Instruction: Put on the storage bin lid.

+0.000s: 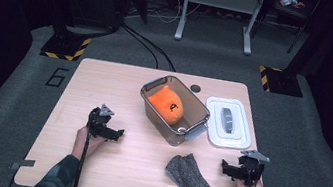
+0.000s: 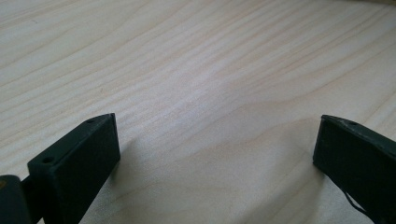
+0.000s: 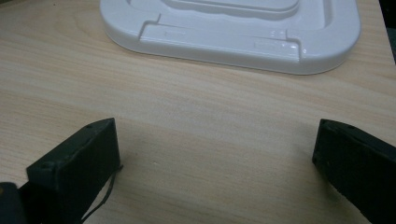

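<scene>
Both tools rested on the bench near its near edge with nothing in them. The left tool lay toward the near left part of the bench, its jaws standing wide apart over bare wood in the left gripper view. The right tool lay at the near right corner, jaws likewise spread in the right gripper view, with the long edge of the white lid lying just ahead of them. Between the two tools, at the near edge, lay a grey knitted glove, flat and untouched, closer to the right tool than to the left. Beyond it, at the middle of the bench, stood a clear storage box with grey latches, open, holding an orange plush toy. The white lid lay flat on the bench just beside the box, toward the right edge, off the box entirely. In my judgement the work was packing the box: the toy appeared already stowed, while the glove was yet to go in and the lid yet to be fitted and latched, so roughly the first part was done. What could not be established: the dark mark on the toy was too small to read; a small dark round object near the far edge could not be identified; and the far wall of the box hid part of the toy's underside.
</scene>
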`<state>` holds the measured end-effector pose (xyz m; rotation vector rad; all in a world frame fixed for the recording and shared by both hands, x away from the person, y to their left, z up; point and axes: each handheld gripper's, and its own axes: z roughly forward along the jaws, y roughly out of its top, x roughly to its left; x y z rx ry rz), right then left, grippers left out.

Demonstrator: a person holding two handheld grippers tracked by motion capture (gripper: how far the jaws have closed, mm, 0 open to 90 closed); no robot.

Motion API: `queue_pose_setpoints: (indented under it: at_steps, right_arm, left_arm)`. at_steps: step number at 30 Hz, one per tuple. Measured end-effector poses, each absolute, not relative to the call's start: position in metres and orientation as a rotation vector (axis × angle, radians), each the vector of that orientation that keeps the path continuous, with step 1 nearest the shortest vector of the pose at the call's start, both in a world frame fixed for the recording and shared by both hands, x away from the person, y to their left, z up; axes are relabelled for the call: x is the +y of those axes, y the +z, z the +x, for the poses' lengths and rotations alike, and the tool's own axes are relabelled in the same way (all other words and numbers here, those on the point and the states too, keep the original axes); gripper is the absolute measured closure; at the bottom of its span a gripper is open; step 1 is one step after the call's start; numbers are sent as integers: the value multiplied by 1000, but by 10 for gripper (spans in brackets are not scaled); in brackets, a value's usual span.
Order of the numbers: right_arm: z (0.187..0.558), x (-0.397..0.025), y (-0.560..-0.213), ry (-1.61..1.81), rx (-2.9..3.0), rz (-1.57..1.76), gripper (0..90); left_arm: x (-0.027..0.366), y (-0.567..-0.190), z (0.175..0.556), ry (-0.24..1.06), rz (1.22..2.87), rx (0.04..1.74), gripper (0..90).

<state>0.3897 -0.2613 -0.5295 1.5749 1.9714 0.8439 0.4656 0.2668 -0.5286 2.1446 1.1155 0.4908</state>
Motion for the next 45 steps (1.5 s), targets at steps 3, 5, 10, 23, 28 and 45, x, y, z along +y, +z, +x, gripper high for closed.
queue_pose_setpoints:
  at_steps: [3, 5, 10, 23, 28, 45]
  right_arm:
    - [391, -264, -530, 843, 1990, 1552, 0]
    - [391, -264, -530, 843, 1993, 1551, 0]
    - [391, -264, -530, 842, 1994, 1549, 0]
    - [410, -265, -504, 889, 1989, 1596, 0]
    - [425, -258, -493, 896, 1997, 1569, 11]
    - [506, -233, -482, 802, 1994, 1541, 198]
  left_arm:
    - [267, -529, 465, 493, 2145, 1117, 2]
    - [267, -529, 465, 491, 2142, 1120, 2]
    - [266, -529, 466, 498, 2126, 1138, 2]
    - [266, -529, 466, 499, 2128, 1128, 4]
    - [265, -529, 466, 499, 2127, 1128, 3]
    - [265, -529, 467, 496, 2127, 1125, 4]
